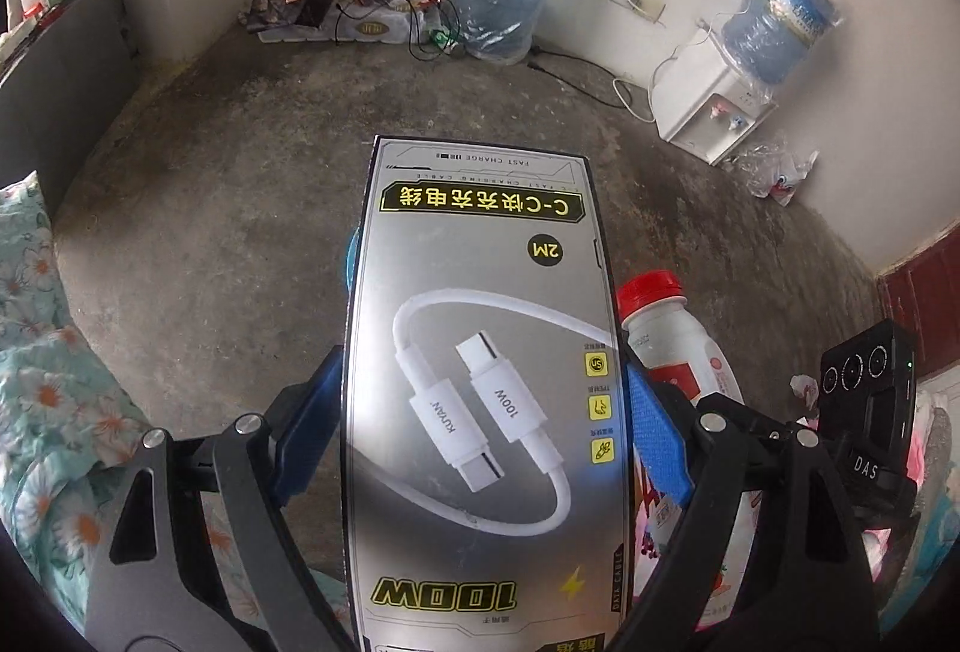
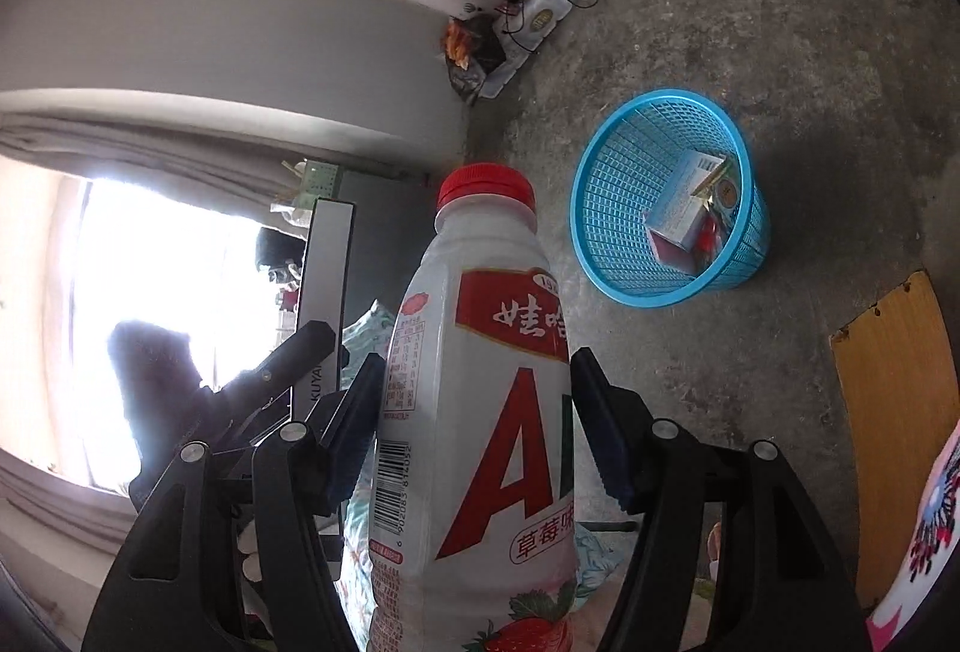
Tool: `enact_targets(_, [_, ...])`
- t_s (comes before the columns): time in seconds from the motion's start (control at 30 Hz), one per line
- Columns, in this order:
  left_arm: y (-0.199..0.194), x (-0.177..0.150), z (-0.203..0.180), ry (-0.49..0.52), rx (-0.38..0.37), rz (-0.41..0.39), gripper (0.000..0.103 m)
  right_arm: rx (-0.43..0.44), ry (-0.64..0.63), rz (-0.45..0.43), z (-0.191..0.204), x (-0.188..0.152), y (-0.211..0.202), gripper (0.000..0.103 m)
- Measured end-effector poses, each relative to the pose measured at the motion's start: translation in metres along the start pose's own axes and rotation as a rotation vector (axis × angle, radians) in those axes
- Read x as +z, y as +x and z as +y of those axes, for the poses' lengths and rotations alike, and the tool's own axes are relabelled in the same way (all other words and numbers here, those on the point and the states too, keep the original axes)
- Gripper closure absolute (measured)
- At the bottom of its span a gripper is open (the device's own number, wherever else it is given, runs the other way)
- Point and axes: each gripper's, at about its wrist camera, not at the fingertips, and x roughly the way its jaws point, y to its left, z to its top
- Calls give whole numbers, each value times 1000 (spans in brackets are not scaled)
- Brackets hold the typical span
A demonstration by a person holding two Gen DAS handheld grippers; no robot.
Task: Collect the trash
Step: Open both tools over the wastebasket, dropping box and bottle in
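A: How far along is the trash run? Start at the left.

B: The left gripper [image 1: 483, 412] has its jaws closed on the cable box [image 1: 480, 382], a flat silver carton held by its long edges and raised off the concrete floor [image 1: 210, 244]. It isn't binned yet.

A: And the other hand?

B: The right gripper [image 2: 474, 424] has its jaws clamped on the milk bottle [image 2: 480, 382], white with a red cap, gripped across the body, cap pointing away. In the left wrist view the bottle [image 1: 672, 334] shows just right of the box, so the two hands are near each other.

A: Where's the bin?

B: The blue basket [image 2: 600, 208] stands on the floor, far and to the right of the bottle in the right wrist view, well apart from both items. A sliver of blue shows behind the box's left edge in the left view; probably the same basket, but I can't be sure.

A: Anything in it?

B: Yes, a small carton [image 2: 684, 214] and some wrappers lie at the bottom, so part of the job looks done.

A: What's left?

B: I'd say dropping both held items in. A crumpled plastic bag [image 1: 774, 172] by the water dispenser [image 1: 708, 111], far right, may be trash too; I can't tell.
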Motion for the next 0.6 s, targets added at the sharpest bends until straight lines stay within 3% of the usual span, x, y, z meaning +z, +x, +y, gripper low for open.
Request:
enact_targets(0.13, [44, 26, -2, -14, 12, 31, 21, -7, 98, 14, -29, 33, 32, 42])
enact_targets(0.2, [63, 42, -2, -47, 24, 7, 20, -2, 174, 13, -47, 54, 51, 41])
enact_targets(0.37, [103, 69, 4, -119, 5, -3, 17, -64, 256, -46, -79, 96, 91, 36])
enact_targets(0.5, [114, 70, 5, -116, 10, 7, 17, -66, 300, -51, -95, 99, 104, 36])
enact_targets(0.6, [109, 62, 9, -113, -8, 5, 17, -78, 256, -68, -91, 86, 98, 36])
